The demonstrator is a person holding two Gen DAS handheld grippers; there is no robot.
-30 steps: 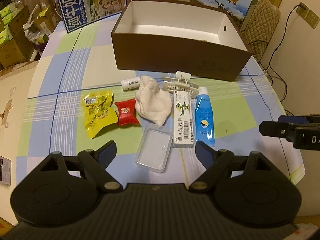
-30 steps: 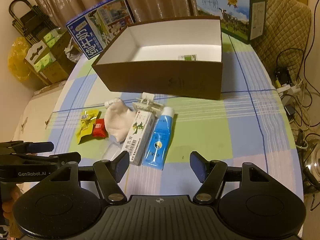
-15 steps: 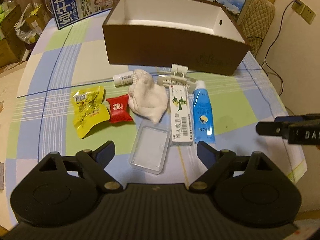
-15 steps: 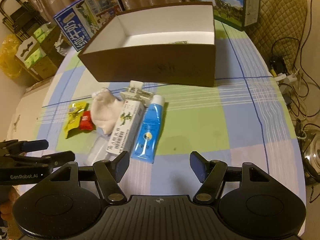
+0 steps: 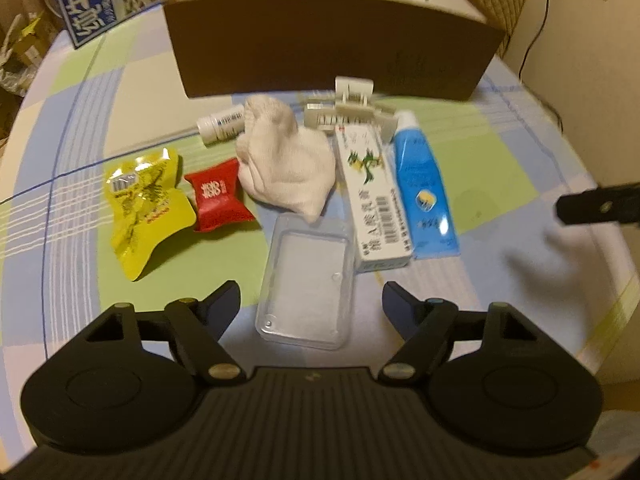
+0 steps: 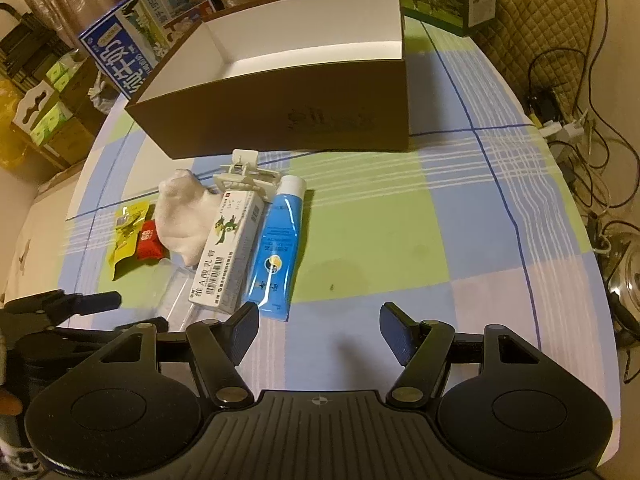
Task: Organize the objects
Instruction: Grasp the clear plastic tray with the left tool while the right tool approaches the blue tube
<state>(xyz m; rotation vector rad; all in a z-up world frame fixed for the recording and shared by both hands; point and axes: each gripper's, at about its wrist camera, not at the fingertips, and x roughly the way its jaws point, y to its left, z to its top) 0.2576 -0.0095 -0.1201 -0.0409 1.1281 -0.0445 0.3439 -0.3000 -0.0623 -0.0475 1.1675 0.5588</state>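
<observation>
While both grippers hang over the near edge of the checked blue and green tablecloth [image 6: 400, 232], neither one holds anything. The left gripper [image 5: 311, 304] has its fingers spread wide just above a clear flat plastic case [image 5: 308, 280]. The right gripper [image 6: 319, 330] is also wide, with bare cloth between its fingers, and the blue squeeze tube [image 6: 276, 248] lies just to its far left. Beside the tube lies a long white carton with a barcode [image 5: 372, 196], then a crumpled white cloth [image 5: 284, 164], a red candy packet [image 5: 218, 196] and a yellow snack pouch [image 5: 144, 208]. Behind them are a small white bottle [image 5: 220, 124] and what seems to be a pale plastic clip [image 5: 348, 110]. Farther stands the open brown cardboard box with white inside [image 6: 280, 112].
</observation>
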